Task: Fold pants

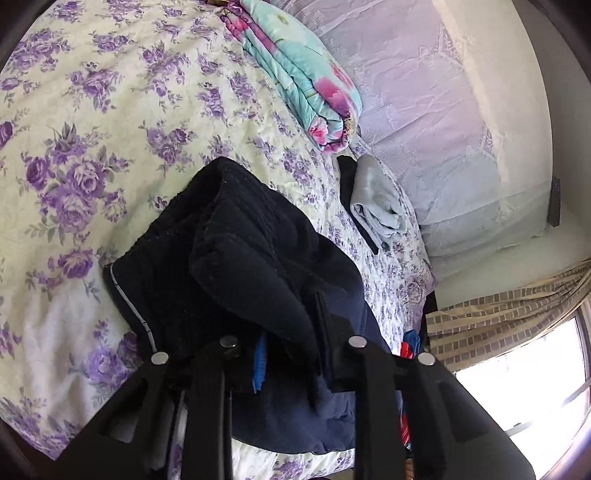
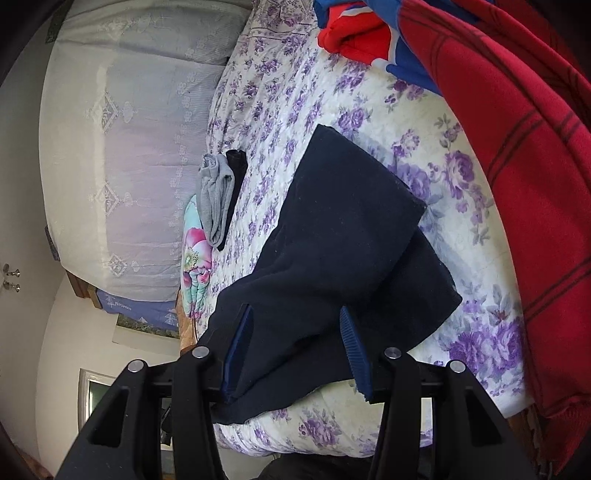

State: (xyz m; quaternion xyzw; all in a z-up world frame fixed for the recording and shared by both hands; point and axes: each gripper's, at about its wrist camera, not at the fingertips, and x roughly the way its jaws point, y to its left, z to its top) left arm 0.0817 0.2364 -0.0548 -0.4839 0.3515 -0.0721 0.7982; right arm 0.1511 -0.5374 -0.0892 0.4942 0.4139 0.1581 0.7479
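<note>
Dark navy pants (image 1: pixel 236 266) lie on the floral bedspread (image 1: pixel 92 129), the waistband end bunched up and folded over. My left gripper (image 1: pixel 288 343) has its jaws apart, with the pants cloth draped between and over its fingers (image 1: pixel 260 360). In the right wrist view the leg end of the pants (image 2: pixel 347 229) lies doubled over on the bedspread (image 2: pixel 461 177). My right gripper (image 2: pixel 295 343) is open with cloth lying between its blue fingers (image 2: pixel 354 347), not pinched.
A folded teal and pink quilt (image 1: pixel 306 74) and a small stack of folded grey and black clothes (image 1: pixel 373 199) lie near the pillows (image 1: pixel 443 110). A red blanket (image 2: pixel 517 147) and red-blue garment (image 2: pixel 369 33) lie at the bed's other side. A curtain and window (image 1: pixel 517 350) are nearby.
</note>
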